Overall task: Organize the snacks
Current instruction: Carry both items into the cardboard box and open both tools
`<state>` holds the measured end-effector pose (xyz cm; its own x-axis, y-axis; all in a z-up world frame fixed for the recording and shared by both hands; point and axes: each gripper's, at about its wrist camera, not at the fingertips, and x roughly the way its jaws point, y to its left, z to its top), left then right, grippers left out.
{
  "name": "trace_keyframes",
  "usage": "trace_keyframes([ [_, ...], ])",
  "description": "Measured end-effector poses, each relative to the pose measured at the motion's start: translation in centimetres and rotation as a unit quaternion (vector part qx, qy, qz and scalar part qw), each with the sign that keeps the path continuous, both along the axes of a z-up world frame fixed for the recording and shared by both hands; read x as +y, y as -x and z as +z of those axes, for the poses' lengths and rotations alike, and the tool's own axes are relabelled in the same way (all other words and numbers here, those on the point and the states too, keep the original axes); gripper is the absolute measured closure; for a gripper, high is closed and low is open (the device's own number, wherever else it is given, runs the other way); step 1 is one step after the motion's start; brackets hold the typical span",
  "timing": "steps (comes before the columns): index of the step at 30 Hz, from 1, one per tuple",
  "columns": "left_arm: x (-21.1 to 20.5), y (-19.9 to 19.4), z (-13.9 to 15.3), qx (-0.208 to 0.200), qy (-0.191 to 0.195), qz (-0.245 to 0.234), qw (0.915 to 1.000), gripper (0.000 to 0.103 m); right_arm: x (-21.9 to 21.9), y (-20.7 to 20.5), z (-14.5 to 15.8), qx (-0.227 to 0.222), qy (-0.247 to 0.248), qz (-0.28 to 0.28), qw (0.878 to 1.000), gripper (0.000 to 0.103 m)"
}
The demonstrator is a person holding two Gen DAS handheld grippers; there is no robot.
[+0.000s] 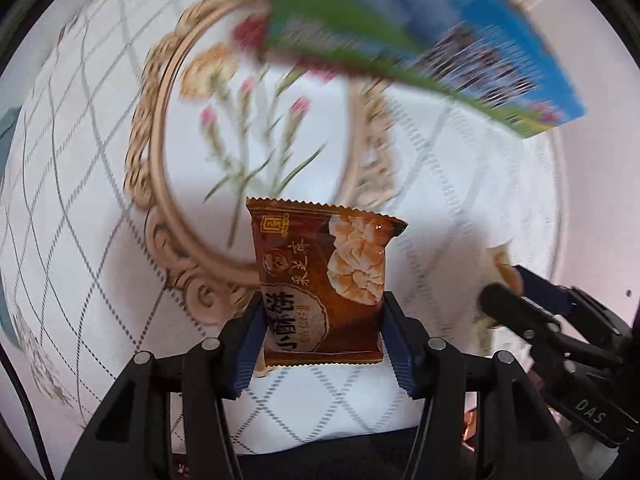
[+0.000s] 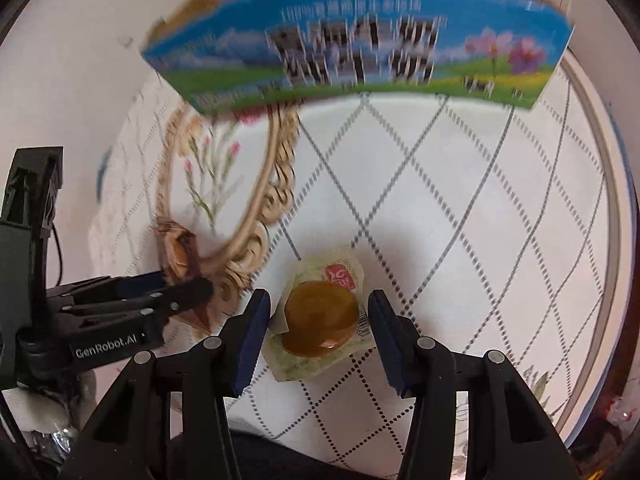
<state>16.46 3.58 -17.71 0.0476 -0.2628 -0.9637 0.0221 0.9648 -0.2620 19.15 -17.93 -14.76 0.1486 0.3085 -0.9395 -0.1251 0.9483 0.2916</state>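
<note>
Left wrist view, nearest: left gripper, fingers partly closed and pressing both side edges of one brown packet, held upright above the cloth. Packet face sharp, with printed rice crackers and characters; its bottom edge down between the blue pads. Near right: right gripper, seen side-on, with something pale and orange at its tip, mostly hidden and blurred, so contents and grip unclear from here. Beyond the packet: white cloth with a grey diamond grid, one gold oval frame printed on it around pink flowers, all smeared by motion. Far, top right: one blue-and-green box, cut off by the top edge, lettering too blurred to read.

Right wrist view, nearest: right gripper, fingers set wide apart, each clear of the one jelly cup between them. Cup amber, round, in a clear square wrapper with a small red label, lying flat on the cloth. Near left: left gripper, side-on, with the brown packet only partly visible beyond its tip, edge-on and blurred. Farther left: the same gold frame and flowers, partly covered at the top by the box. Far, across the top: the box, long side facing, cows and purple flowers just readable, text not. Right: curved table rim, cut off at the circle's edge.

Counted: two grippers, one packet, one cup, one box.
</note>
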Motion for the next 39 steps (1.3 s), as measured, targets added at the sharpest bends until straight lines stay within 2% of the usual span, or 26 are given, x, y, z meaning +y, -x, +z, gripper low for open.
trace_keyframes([
  [4,-1.6,-2.2,5.2,-0.042,0.023,-0.018,0.9987,0.05,-1.4,-1.8,4.1,-0.034,-0.016,-0.005,0.999,0.049],
  [8,-2.7,-6.2,10.5,-0.081,0.038,-0.041,0.9951,0.05,-3.3,-5.0,8.4,-0.074,-0.034,-0.019,0.996,0.049],
  [10,-3.1,-8.1,11.6,-0.096,0.027,-0.052,0.9937,0.05,-4.0,-7.2,10.1,-0.091,-0.042,-0.028,0.995,0.049],
  [12,-3.6,-11.0,12.8,-0.111,-0.004,-0.067,0.9916,0.05,-4.5,-9.5,11.2,-0.106,-0.045,-0.036,0.993,0.049],
  [15,-4.1,-15.2,12.7,-0.114,-0.065,-0.092,0.987,0.05,-4.7,-13.6,11.2,-0.108,-0.054,-0.048,0.992,0.049],
  [18,-4.2,-19.3,11.0,-0.095,-0.123,-0.112,0.9814,0.05,-4.5,-17.1,10.2,-0.096,-0.051,-0.05,0.993,0.049],
  [23,-4.7,-24.4,7.7,-0.07,-0.213,-0.148,0.9633,0.05,-4.0,-20.2,7.3,-0.067,-0.041,-0.052,0.996,0.049],
  [25,-4.7,-25.5,6.9,-0.059,-0.236,-0.156,0.9572,0.05,-3.8,-21.1,5.9,-0.052,-0.041,-0.053,0.996,0.049],
  [28,-4.6,-26.8,4.8,-0.039,-0.249,-0.159,0.9546,0.049,-3.6,-21.9,4.1,-0.016,-0.038,-0.047,0.998,0.046],
  [29,-4.6,-27.0,4.3,-0.035,-0.254,-0.159,0.9533,0.049,-3.6,-22.0,3.7,-0.01,-0.038,-0.046,0.998,0.041],
  [30,-4.5,-27.3,4.0,-0.032,-0.252,-0.157,0.9543,0.048,-3.4,-22.2,3.2,0.0,-0.036,-0.039,0.999,0.034],
  [31,-4.5,-27.5,4.0,-0.029,-0.248,-0.154,0.9559,0.045,-3.4,-22.2,3.0,0.002,-0.027,-0.038,0.999,0.013],
  [32,-4.3,-27.7,3.9,-0.027,-0.24,-0.148,0.9591,0.039,-3.5,-22.2,2.9,0.002,-0.019,-0.039,0.999,0.002],
  [33,-4.3,-27.9,3.8,-0.027,-0.233,-0.144,0.9613,0.036,-3.5,-22.1,3.0,0.0,-0.013,-0.038,0.999,0.002],
  [34,-4.3,-27.9,3.7,-0.028,-0.229,-0.144,0.9622,0.024,-3.7,-22.1,3.0,0.001,-0.013,-0.04,0.999,0.002],
  [35,-4.3,-27.9,3.6,-0.027,-0.224,-0.143,0.9636,0.02,-3.8,-22.0,3.1,0.003,-0.013,-0.041,0.999,0.002],
  [39,-4.3,-27.6,3.7,-0.029,-0.219,-0.135,0.9658,0.014,-4.9,-21.7,3.6,0.002,-0.003,-0.049,0.999,0.002],
])
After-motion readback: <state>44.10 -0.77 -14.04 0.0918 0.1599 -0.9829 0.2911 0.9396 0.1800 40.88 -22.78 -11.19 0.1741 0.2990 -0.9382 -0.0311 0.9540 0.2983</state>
